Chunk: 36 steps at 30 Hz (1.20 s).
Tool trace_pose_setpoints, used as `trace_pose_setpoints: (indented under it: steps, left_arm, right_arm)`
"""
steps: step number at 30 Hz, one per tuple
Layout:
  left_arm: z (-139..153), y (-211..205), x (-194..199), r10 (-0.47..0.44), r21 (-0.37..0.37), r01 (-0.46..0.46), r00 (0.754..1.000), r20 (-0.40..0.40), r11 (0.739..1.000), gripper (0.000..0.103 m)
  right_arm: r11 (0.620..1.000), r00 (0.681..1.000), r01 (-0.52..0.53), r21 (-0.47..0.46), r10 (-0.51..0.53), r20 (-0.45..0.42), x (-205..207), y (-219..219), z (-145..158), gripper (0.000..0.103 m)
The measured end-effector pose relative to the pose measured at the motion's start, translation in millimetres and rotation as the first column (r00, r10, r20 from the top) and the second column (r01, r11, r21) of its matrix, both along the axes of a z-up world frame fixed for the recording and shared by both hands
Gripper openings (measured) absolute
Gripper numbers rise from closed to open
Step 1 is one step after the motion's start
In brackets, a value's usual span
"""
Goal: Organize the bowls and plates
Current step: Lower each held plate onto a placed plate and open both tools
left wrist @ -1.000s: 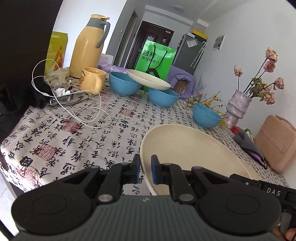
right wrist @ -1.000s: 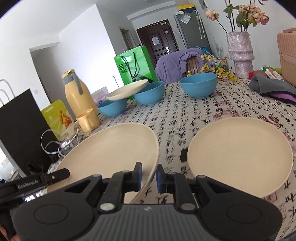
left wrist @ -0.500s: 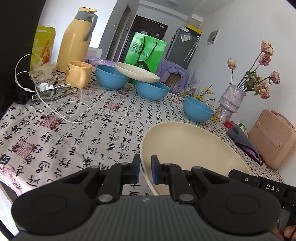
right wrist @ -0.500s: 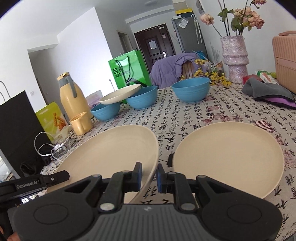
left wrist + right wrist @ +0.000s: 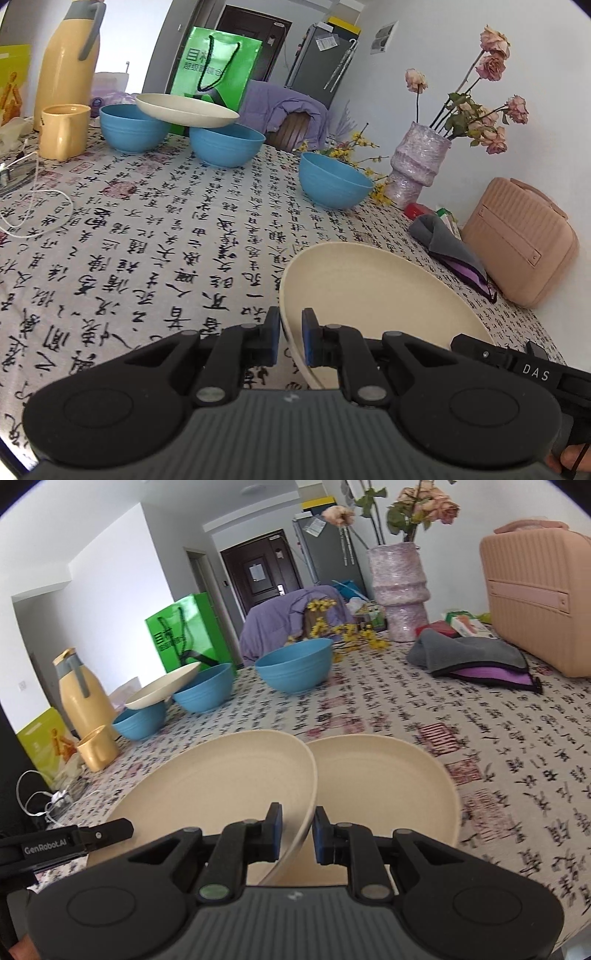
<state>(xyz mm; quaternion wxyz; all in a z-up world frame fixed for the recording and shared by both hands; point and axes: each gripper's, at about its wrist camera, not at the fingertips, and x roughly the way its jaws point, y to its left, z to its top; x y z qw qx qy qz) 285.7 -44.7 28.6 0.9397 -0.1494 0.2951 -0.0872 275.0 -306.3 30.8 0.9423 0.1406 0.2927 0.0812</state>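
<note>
While gripped: 2 smooth round cream plates [image 5: 229,786]

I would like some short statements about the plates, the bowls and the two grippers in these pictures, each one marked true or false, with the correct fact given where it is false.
1. Both grippers grip the same cream plate. True: the left gripper and the right gripper each clamp a rim of the held plate.
2. A second cream plate lies on the tablecloth. True.
3. Four blue bowls stand on the table. False: three show; the nearest blue bowl stands alone.
4. The far cream plate lies flat on the cloth. False: it rests across two blue bowls.
5. The yellow mug sits inside a bowl. False: it stands on the cloth.
</note>
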Motion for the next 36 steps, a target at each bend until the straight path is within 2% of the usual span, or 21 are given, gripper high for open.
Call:
trace_pose_setpoints:
  steps: [5,17,22,36]
  left_arm:
    - [-2,-29,12,-0.043,0.023,0.043,0.999,0.0,0.999,0.012]
    - [-10,-78,25,-0.108,0.147,0.104,0.994,0.014,0.984,0.013]
    - [-13,-85,24,-0.103,0.193,0.096,0.994,0.027,0.976,0.013]
    - [-16,-85,20,-0.096,0.213,0.093,0.995,0.0,0.973,0.014]
  right_arm:
    - [0.998,0.999,0.041,-0.037,-0.041,0.002,4,-23,-3,0.018]
    - [0.992,0.996,0.086,-0.094,-0.086,-0.001,17,-59,-10,0.02]
    - [0.991,0.998,0.063,-0.122,-0.064,-0.001,18,-60,-11,0.02]
    - [0.972,1.0,0.015,-0.233,-0.013,0.01,17,-49,-8,0.026]
